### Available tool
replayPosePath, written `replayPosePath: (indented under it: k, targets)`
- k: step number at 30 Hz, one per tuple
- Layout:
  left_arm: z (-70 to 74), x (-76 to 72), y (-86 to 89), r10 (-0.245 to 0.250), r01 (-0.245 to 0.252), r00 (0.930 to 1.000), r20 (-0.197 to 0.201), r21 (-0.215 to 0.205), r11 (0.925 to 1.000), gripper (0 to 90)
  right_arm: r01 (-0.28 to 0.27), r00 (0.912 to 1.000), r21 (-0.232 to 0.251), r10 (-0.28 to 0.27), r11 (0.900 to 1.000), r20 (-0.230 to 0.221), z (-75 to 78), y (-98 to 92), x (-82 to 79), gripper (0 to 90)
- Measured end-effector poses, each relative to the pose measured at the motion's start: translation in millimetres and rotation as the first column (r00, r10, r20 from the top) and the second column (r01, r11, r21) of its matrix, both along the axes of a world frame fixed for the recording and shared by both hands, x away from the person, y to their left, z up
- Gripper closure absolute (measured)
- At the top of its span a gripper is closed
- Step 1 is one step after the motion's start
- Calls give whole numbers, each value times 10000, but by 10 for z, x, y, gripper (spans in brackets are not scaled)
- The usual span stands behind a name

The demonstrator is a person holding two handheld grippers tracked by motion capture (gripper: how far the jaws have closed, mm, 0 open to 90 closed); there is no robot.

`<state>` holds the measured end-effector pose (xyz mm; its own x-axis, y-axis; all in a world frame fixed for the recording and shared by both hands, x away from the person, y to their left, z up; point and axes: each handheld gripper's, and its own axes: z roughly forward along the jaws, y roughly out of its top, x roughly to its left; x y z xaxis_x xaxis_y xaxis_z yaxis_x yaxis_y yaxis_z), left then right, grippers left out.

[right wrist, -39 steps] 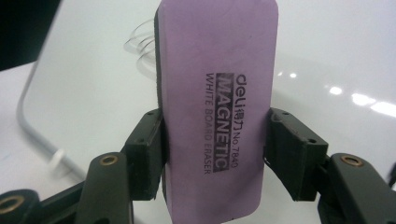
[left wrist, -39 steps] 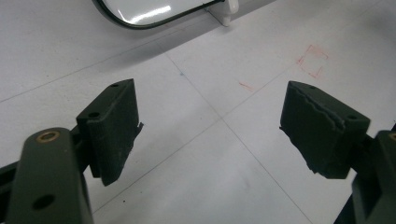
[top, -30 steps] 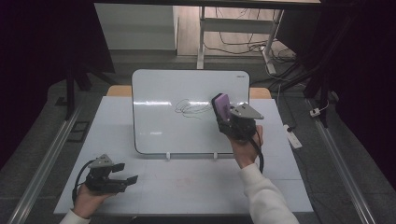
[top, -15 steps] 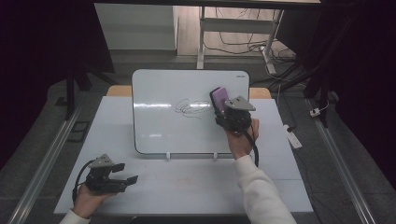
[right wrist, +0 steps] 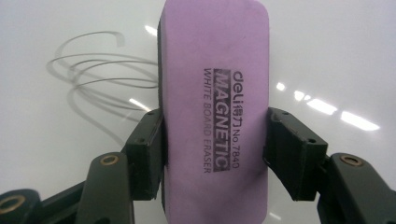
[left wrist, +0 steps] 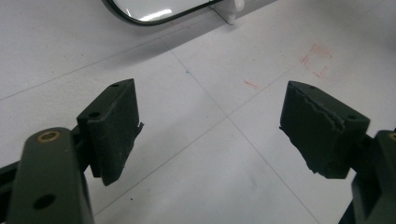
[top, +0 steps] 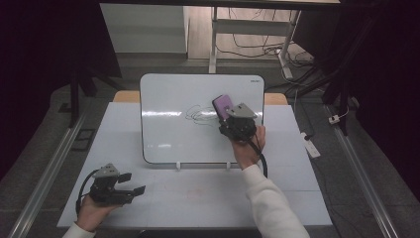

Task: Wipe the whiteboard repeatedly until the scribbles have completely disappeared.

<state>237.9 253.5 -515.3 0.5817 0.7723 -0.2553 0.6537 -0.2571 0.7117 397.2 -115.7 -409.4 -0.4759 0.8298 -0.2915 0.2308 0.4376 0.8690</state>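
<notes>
A whiteboard point(top: 168, 134) stands tilted on two white clips at the middle of the table. Dark scribbled loops point(top: 198, 114) mark its centre; in the right gripper view the scribble point(right wrist: 100, 70) lies left of the eraser. My right gripper point(top: 229, 115) is shut on a purple whiteboard eraser point(top: 222, 105), held against the board just right of the scribble. Its pads clamp the eraser's point(right wrist: 215, 107) long sides. My left gripper point(top: 132, 183) rests low over the table's front left, open, with nothing between its fingers point(left wrist: 114, 126).
The white table point(top: 198, 193) has seams and faint red marks point(left wrist: 317, 60) in front of the board. A white clip point(left wrist: 231, 9) props the board's lower edge. A power strip point(top: 309, 144) lies off the table's right side, with cables and desk legs behind.
My right gripper has slid the eraser leftward across the board toward the scribble. The left gripper has stayed put.
</notes>
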Motion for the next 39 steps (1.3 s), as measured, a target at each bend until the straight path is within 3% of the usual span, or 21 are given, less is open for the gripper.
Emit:
replayPosePath:
  k: [7, 10, 13, 18, 22, 25, 32, 37, 39]
  targets:
    - [5, -5, 7, 0, 0, 10000, -2, -62, 10000, 208, -564, 9984, -446, 562, 9974, -58, -66, 251, -68, 408]
    - [0, -1, 15, -16, 16, 10000, -4, -74, 10000, 208, -653, 9970, 101, 656, 9978, -406, -29, 176, -35, 408]
    - [3, -3, 16, -32, 32, 10000, 4, -81, 10000, 208, -320, 9992, 23, 320, 9995, -256, 14, 86, -7, 408]
    - [8, -1, 19, -18, 19, 10000, 29, -87, 10000, 209, 227, 9993, 466, -213, 9987, -296, 96, -118, 68, 408]
    - [19, -10, 24, 15, -14, 9999, 139, -122, 9999, 212, 357, 9986, 603, -331, 9975, -422, 122, -165, 110, 408]
    - [29, -11, 33, 30, -27, 9998, 220, -157, 9999, 214, 476, 9986, 188, -472, 9987, -250, 103, -79, 96, 408]
    - [17, -9, 24, -13, 14, 9999, 150, -120, 9999, 214, -139, 9995, -496, 125, 9987, -282, 12, 245, 1, 408]
    - [12, -4, 36, -8, 10, 9999, 153, -116, 9999, 214, -428, 9989, -784, 410, 9960, -243, -44, 373, -58, 408]
    - [10, -3, 41, 18, -16, 9999, 149, -123, 9999, 214, -498, 9983, -603, 478, 9969, -347, -34, 344, -51, 408]
